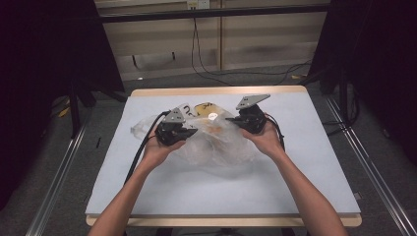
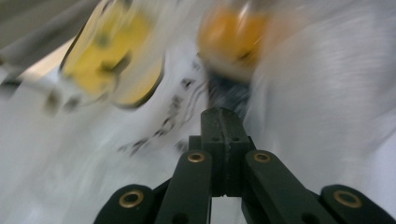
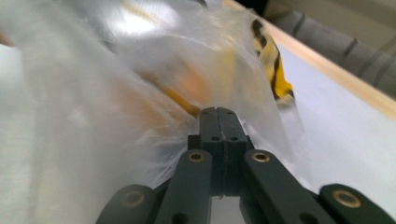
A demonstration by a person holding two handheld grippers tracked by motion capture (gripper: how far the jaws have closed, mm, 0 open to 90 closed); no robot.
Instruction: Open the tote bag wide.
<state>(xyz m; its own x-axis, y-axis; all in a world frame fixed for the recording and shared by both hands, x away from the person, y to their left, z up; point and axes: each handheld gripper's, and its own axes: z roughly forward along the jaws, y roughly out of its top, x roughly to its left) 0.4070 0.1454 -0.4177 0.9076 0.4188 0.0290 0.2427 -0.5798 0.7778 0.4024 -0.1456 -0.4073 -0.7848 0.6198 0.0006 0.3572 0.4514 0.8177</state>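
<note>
A crumpled clear plastic bag (image 1: 216, 145) lies in the middle of the table, with yellow (image 1: 204, 109) and orange (image 1: 215, 129) items showing through it. My left gripper (image 1: 193, 131) hangs at the bag's left side, my right gripper (image 1: 229, 119) at its upper right, each held in a hand. In the left gripper view the jaws (image 2: 224, 114) meet flush, pointed at a blurred yellow piece (image 2: 112, 56) and an orange one (image 2: 233, 32). In the right gripper view the jaws (image 3: 218, 112) are also pressed together, their tips against the bag's film (image 3: 93, 93), near a yellow-and-black piece (image 3: 273, 65).
The table has a pale grey mat (image 1: 295, 167) with a wooden edge (image 1: 221, 91). Cables (image 1: 142, 147) trail from the grippers across the mat. Dark curtains and metal rails (image 1: 59, 172) flank the table; a cable lies on the floor behind.
</note>
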